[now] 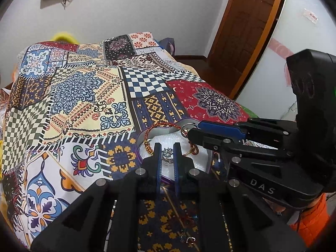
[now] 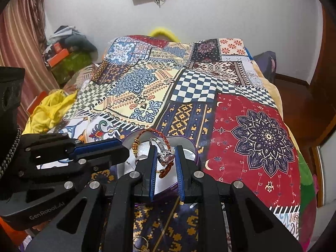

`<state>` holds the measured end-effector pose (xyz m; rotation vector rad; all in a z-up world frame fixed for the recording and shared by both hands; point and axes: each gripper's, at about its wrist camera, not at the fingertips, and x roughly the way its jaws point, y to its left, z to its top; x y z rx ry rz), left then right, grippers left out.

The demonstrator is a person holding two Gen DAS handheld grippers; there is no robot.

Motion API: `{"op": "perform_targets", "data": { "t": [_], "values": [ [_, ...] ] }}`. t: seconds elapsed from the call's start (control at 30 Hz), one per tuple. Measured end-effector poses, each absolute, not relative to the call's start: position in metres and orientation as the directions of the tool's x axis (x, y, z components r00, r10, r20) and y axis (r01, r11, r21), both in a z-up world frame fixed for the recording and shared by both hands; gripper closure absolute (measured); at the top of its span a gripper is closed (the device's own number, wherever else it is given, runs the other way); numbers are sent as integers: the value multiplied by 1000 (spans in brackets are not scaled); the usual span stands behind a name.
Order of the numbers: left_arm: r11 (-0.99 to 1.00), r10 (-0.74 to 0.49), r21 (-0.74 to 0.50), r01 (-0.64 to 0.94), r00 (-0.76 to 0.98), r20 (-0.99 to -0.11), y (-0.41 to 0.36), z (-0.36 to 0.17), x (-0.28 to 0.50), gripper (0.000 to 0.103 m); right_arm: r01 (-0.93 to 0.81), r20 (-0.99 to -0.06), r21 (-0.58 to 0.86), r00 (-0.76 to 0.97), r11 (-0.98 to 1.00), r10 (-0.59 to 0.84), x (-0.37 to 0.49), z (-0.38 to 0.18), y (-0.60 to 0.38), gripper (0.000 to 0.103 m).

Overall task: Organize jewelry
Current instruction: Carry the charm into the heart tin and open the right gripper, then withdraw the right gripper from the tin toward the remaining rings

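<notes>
Left gripper (image 1: pixel 168 154) fingers slightly apart around a silver ring (image 1: pixel 167 155), right gripper (image 2: pixel 166 157) fingers apart astride another ring (image 2: pixel 166 155), red braided bracelet (image 1: pixel 166 126) over white box (image 1: pixel 201 153), patchwork bed (image 1: pixel 84 96).

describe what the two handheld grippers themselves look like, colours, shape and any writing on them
Both grippers are black plastic frames with angular cut-outs, silver round bolt heads and slim blue-padded fingers. The left gripper carries grey "GenRobot.AI" lettering on its side. The right gripper shows "DAS" in pale letters. An orange sleeve shows behind it.
</notes>
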<state>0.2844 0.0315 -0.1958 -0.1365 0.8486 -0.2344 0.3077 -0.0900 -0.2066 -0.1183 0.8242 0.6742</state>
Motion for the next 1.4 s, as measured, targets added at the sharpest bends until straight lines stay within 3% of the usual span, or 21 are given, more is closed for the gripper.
{"op": "perform_targets", "data": {
  "t": [0.53,0.67,0.8,0.9,1.4],
  "values": [
    [966,-257,-208,153,655,-711,34,-177,271,94,-616,-722,126,481,778,498,299,-198,-88,87],
    [970,-242,-198,144,675,-697,36,-165,260,85,-608,-703,105,515,787,491,289,-185,-93,87],
    [976,-217,-170,136,689,-692,37,-155,249,84,-596,-675,89,553,798,488,275,-171,-102,77],
    [979,-203,-155,131,693,-692,37,-151,239,77,-591,-658,91,569,802,493,265,-163,-109,70],
    [984,-175,-110,141,632,-755,34,-175,197,74,-572,-697,66,560,817,448,229,-179,-127,70]
  ]
}}
